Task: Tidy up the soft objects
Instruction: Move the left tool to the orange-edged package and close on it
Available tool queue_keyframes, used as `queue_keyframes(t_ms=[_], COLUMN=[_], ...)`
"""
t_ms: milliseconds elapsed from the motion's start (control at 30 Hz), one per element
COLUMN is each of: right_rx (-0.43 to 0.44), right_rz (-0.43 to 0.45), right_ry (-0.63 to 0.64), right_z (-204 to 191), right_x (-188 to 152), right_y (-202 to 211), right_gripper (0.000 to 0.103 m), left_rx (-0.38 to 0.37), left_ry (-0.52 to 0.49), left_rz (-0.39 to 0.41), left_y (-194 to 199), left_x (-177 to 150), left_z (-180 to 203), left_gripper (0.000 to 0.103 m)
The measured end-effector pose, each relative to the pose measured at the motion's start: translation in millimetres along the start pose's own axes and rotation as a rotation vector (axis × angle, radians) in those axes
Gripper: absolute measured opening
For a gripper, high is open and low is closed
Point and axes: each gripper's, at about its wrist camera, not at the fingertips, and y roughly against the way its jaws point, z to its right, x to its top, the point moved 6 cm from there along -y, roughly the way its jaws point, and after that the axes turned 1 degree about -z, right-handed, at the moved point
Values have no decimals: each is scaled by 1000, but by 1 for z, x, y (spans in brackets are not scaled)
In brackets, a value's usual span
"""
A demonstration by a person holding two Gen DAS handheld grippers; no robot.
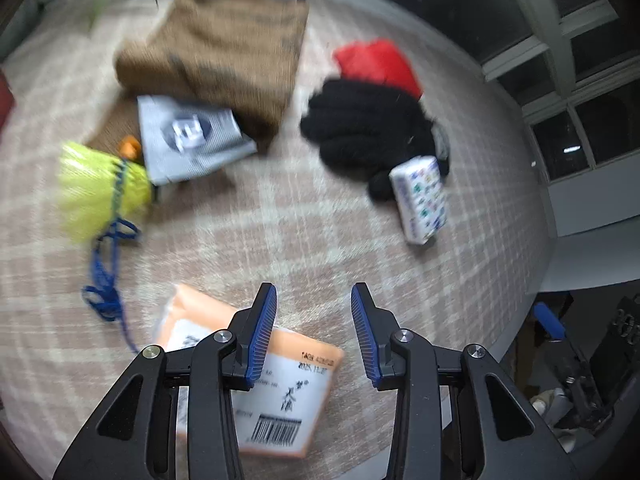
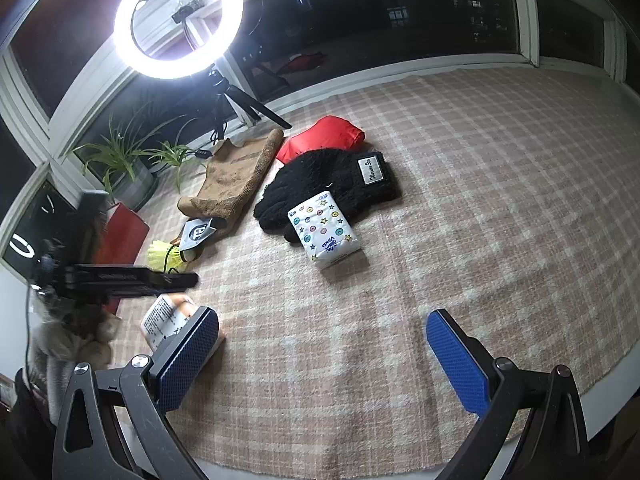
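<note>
We are in a home, at a bay-window nook after dark. A checked pink-and-cream rug (image 2: 460,200) covers the surface below white-framed windows (image 2: 380,12) showing black night outside. Potted green plants (image 2: 124,160) stand in the corner. A lit ring light (image 2: 178,20) on a small tripod (image 2: 228,100) makes it a home recording spot.

Black glove (image 2: 320,184), red pouch (image 2: 320,136), plaid beige rug (image 2: 480,200), orange tissue pack (image 1: 296,392)
</note>
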Motion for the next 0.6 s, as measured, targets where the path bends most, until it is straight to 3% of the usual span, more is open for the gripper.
queue_keyframes(t_ms=[100, 233, 400, 600], right_rx=[3, 12, 22, 39], right_rz=[-5, -17, -26, -33], right_ry=[1, -6, 9, 51], right_z=[0, 0, -6, -20], right_x=[-1, -3, 0, 4], right_y=[-1, -4, -9, -15], right_gripper=[103, 103, 103, 103], left_rx=[28, 64, 43, -30], left_ry=[11, 110, 237, 264], left_rz=[88, 159, 124, 92], left_y=[37, 72, 57, 33], left_x=[0, -14, -45, -59], left_z=[-11, -55, -94, -84], left_gripper=[36, 36, 36, 36])
